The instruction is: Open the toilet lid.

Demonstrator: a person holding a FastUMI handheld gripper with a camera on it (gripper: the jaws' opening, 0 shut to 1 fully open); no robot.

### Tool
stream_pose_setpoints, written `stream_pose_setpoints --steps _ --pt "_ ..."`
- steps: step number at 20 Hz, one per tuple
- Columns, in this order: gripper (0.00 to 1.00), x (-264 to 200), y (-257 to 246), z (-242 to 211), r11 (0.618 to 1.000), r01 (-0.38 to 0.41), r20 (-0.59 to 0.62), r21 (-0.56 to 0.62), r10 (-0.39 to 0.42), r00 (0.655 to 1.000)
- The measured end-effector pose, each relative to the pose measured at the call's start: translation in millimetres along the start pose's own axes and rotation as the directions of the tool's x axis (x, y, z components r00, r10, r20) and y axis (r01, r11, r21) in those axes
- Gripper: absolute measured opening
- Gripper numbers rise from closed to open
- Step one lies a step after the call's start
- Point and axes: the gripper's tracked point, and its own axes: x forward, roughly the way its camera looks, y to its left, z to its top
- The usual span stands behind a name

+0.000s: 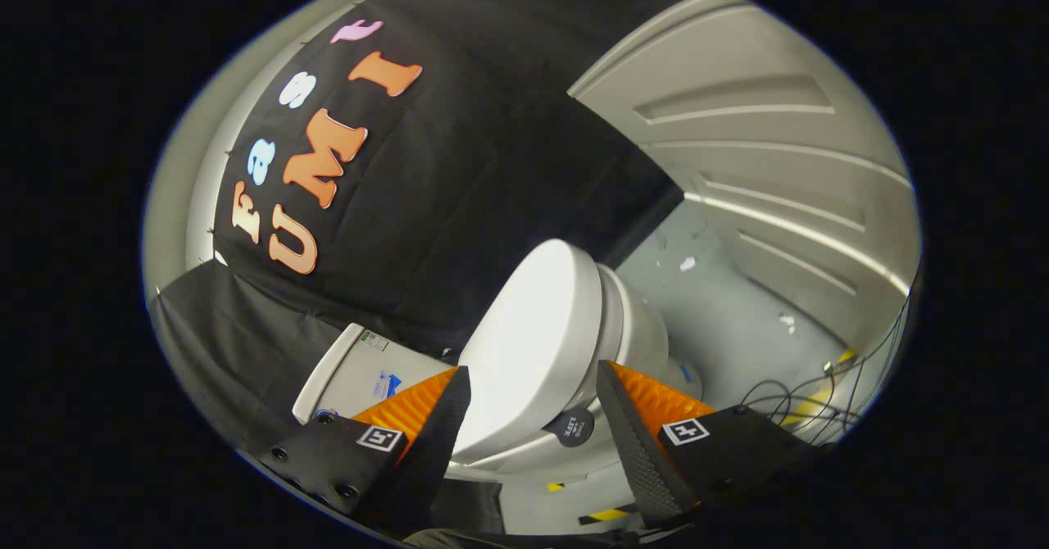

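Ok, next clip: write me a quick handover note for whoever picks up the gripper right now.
Gripper: fingers spread apart, one on each side of the toilet lid's near edge; contact with it can't be confirmed.
Toilet: just ahead of the fingers, tank beside it against the black cloth wall.
Done: gripper lined up at the lid. The view is tilted, so how far the lid is raised is unclear.
Left: get a hold of the lid edge and swing it fully open.
Note: loose cables on the floor beyond the toilet.
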Motion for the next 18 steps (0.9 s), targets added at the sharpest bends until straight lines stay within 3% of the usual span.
stream_pose_setpoints --steps 7,13,18 --pt "0.99 21 -32 -28 0.986 0.049 -0.098 0.161 -0.033 0.995" --pt "0.98 49 -53 -62 0.951 0.097 -0.216 0.295 -0.033 0.976" --pt "0.94 55 -56 -65 0.946 0.095 -0.236 0.31 -0.021 0.971"
